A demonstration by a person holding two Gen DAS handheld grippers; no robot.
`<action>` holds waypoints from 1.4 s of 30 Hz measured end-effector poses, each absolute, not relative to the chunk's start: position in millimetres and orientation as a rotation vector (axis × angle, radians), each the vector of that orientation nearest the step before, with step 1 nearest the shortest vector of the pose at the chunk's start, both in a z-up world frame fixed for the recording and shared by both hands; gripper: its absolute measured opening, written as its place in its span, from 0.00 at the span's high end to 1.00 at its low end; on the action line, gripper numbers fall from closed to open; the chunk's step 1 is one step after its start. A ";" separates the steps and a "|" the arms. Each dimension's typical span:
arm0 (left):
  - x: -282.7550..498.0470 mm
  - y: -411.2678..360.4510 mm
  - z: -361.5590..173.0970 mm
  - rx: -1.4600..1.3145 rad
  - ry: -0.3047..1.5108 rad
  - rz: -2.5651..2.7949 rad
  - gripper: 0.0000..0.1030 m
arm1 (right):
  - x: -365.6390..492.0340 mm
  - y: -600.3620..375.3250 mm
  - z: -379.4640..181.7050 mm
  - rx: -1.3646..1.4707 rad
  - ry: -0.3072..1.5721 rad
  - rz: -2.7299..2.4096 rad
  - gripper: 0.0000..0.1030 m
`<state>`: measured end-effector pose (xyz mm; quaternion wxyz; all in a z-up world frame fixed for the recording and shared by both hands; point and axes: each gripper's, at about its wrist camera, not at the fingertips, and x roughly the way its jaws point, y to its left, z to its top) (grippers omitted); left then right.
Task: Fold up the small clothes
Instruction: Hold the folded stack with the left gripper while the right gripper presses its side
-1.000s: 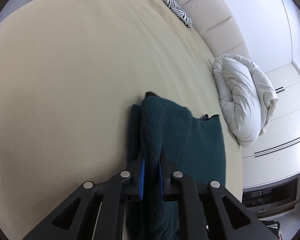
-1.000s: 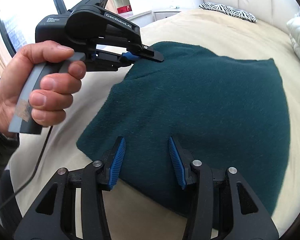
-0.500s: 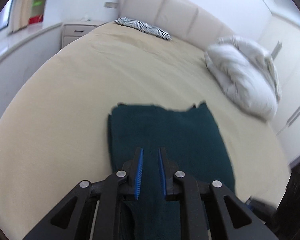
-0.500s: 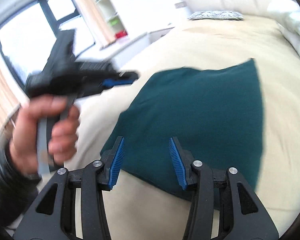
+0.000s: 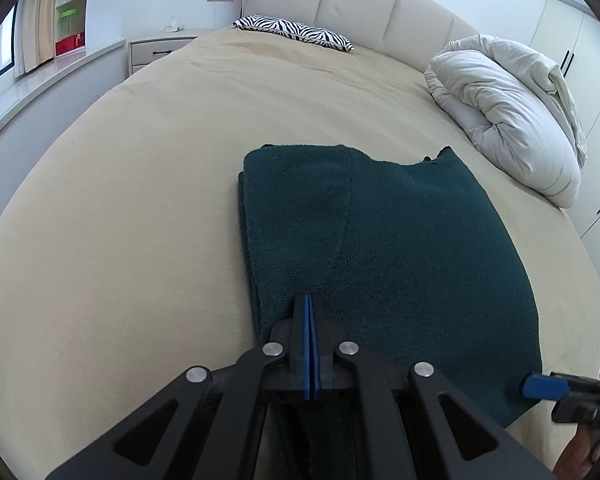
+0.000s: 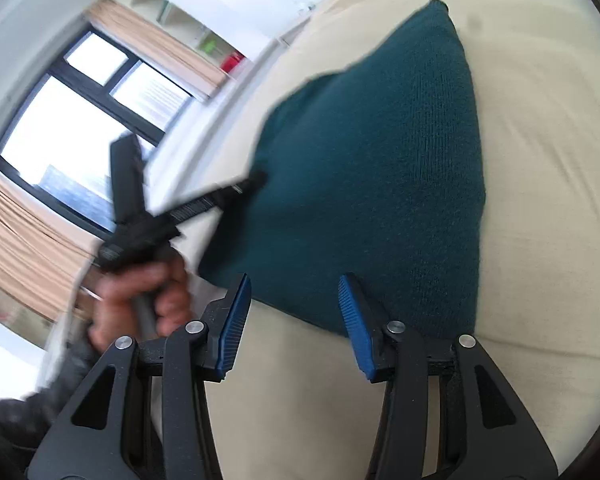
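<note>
Blue ribbed pads meet flat against each other on our left claw [image 5: 307,312], which is clenched with nothing visibly caught between its tips; it sits over the near edge of the dark teal knitted garment [image 5: 384,256]. From the right wrist view this same claw [image 6: 256,179] is blurred, its tip at the garment's [image 6: 372,168] left edge, and we cannot tell whether it touches the knit. Our left hand [image 6: 140,300] grips its handle.

Our right claw [image 6: 294,316] is released, its blue pads standing wide apart and holding nothing, hovering above the garment's near edge and the sheet in front of it. In the left wrist view one blue tip of it [image 5: 544,386] shows at the garment's near right corner.

We see the garment lying flat on the beige bed [image 5: 140,184], with a narrower layer folded over along its left side. A rolled white duvet [image 5: 508,112] lies on the bed's right side, well apart from the garment, and a zebra-striped pillow [image 5: 296,34] rests at the cream padded headboard [image 5: 356,0]. A pale bedside drawer unit [image 5: 160,50] stands left of the bed. White wardrobe doors [image 5: 592,60] line the right wall. Beyond the bed, a dark-framed window [image 6: 88,120] with tan curtains [image 6: 20,248] fills the left.

On the open wall shelf [image 5: 70,20] sit a red box [image 5: 70,43] and a green item [image 5: 70,12].
</note>
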<state>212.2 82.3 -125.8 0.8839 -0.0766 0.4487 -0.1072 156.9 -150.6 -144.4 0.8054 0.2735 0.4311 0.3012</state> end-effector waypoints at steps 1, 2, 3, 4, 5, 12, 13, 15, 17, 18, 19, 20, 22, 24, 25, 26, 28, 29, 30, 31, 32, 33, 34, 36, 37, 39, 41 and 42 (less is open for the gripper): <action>210.4 83.6 -125.1 -0.152 0.932 -0.224 0.94 | 157.6 -156.5 -144.4 0.611 0.920 0.646 0.56; 210.2 83.6 -125.3 -0.143 0.931 -0.227 0.94 | 159.0 -161.0 -147.9 0.618 0.932 0.631 0.56; 210.5 82.1 -125.5 -0.145 0.934 -0.231 0.94 | 160.1 -164.9 -155.3 0.606 0.962 0.600 0.57; 210.0 83.6 -126.4 -0.151 0.934 -0.236 0.94 | 159.7 -168.8 -164.2 0.597 0.996 0.586 0.58; 209.6 85.4 -126.9 -0.161 0.933 -0.241 0.93 | 159.8 -173.6 -173.8 0.607 1.014 0.601 0.60; 209.0 89.2 -129.1 -0.189 0.931 -0.253 0.93 | 148.3 -207.8 -141.8 0.586 0.980 0.610 0.63; 208.7 89.9 -129.6 -0.195 0.931 -0.255 0.93 | 158.5 -203.1 -120.6 0.590 0.951 0.616 0.62; 208.9 91.4 -130.3 -0.208 0.930 -0.261 0.93 | 174.1 -208.4 -97.5 0.616 0.907 0.629 0.62; 208.5 93.3 -130.9 -0.217 0.930 -0.267 0.93 | 203.8 -204.1 -86.6 0.597 0.915 0.636 0.61; 208.9 94.1 -131.0 -0.222 0.930 -0.272 0.93 | 212.9 -204.8 -86.9 0.592 0.926 0.640 0.61; 208.8 94.9 -131.4 -0.226 0.929 -0.276 0.93 | 229.1 -199.5 -91.5 0.597 0.948 0.626 0.61; 208.8 95.7 -131.9 -0.230 0.927 -0.280 0.93 | 243.3 -201.4 -97.2 0.608 0.970 0.589 0.61; 209.3 97.8 -133.4 -0.241 0.925 -0.289 0.93 | 266.3 -207.4 -108.7 0.663 0.981 0.590 0.61; 209.8 98.8 -134.8 -0.246 0.920 -0.295 0.93 | 281.6 -215.4 -114.1 0.737 0.978 0.587 0.62; 209.9 98.6 -135.5 -0.246 0.918 -0.295 0.93 | 285.6 -218.8 -113.4 0.755 0.969 0.586 0.61; 209.8 98.3 -136.0 -0.245 0.915 -0.295 0.93 | 291.5 -223.1 -110.4 0.766 0.958 0.579 0.61; 209.4 98.8 -136.7 -0.250 0.911 -0.296 0.93 | 302.7 -228.1 -106.4 0.772 0.957 0.565 0.61; 209.0 99.7 -136.8 -0.255 0.910 -0.298 0.93 | 311.0 -229.9 -104.5 0.769 0.963 0.561 0.61; 208.6 101.0 -137.3 -0.263 0.910 -0.302 0.93 | 317.0 -232.7 -104.6 0.766 0.971 0.557 0.61; 208.5 101.5 -137.6 -0.270 0.910 -0.305 0.93 | 323.8 -235.0 -105.5 0.766 0.982 0.550 0.60; 208.0 102.6 -138.1 -0.277 0.910 -0.307 0.93 | 332.2 -237.9 -109.2 0.760 0.999 0.535 0.60; 207.8 102.8 -138.2 -0.282 0.910 -0.308 0.93 | 338.0 -242.7 -113.8 0.754 1.012 0.521 0.60; 207.6 102.5 -138.3 -0.283 0.909 -0.308 0.93 | 344.8 -248.5 -117.9 0.753 1.023 0.498 0.60; 207.9 102.1 -138.9 -0.278 0.906 -0.306 0.93 | 358.0 -254.3 -127.4 0.799 1.029 0.474 0.60; 207.9 102.9 -139.5 -0.276 0.904 -0.306 0.93 | 361.9 -264.2 -135.0 0.844 1.022 0.476 0.62; 207.8 103.2 -140.0 -0.280 0.901 -0.308 0.93 | 365.6 -276.3 -142.7 0.867 1.009 0.463 0.70; 208.4 105.3 -140.7 -0.295 0.902 -0.313 0.93 | 366.2 -288.8 -147.4 0.845 0.996 0.438 0.77; 209.2 105.9 -140.5 -0.307 0.904 -0.316 0.93 | 366.6 -291.3 -150.7 0.829 0.992 0.421 0.83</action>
